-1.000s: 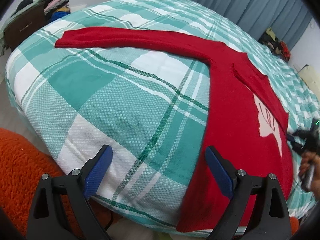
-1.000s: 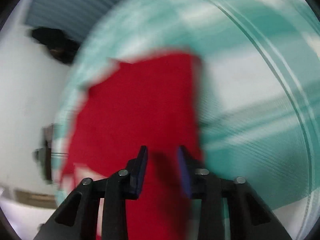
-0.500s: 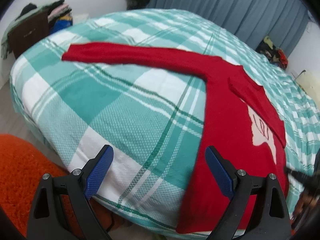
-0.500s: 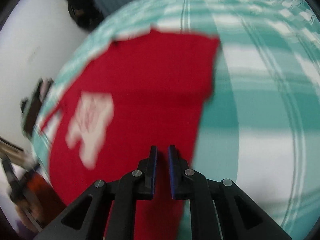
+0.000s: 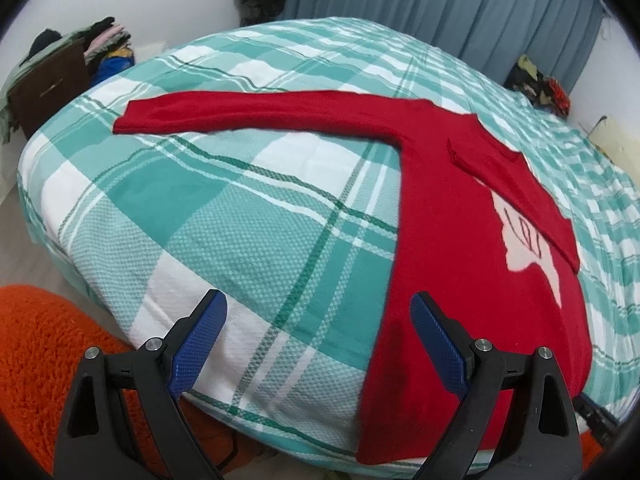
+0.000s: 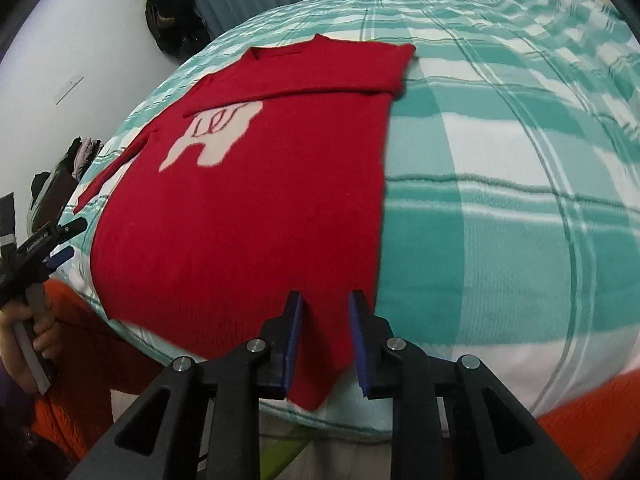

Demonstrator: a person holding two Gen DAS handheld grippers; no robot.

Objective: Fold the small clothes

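Observation:
A red sweater (image 5: 472, 256) with a pale pink print lies flat on the bed. One sleeve stretches out to the left (image 5: 248, 116); the other is folded across the chest (image 6: 320, 68). My left gripper (image 5: 318, 336) is open and empty above the bed's near edge, its right finger over the sweater's hem side. My right gripper (image 6: 323, 320) is partly open, its jaws on either side of the sweater's lower hem corner (image 6: 316, 376), which hangs over the bed edge. The left gripper also shows in the right wrist view (image 6: 60, 236).
The bed has a teal and white plaid cover (image 5: 208, 216). An orange fluffy rug (image 5: 36, 344) lies on the floor in front. A dark dresser with piled clothes (image 5: 52, 76) stands at the left. Blue curtains (image 5: 460, 8) hang behind the bed.
My right gripper has pulled back from over the sweater to its hem corner and its jaws have opened from nearly shut. My left gripper has drawn back slightly and stays open.

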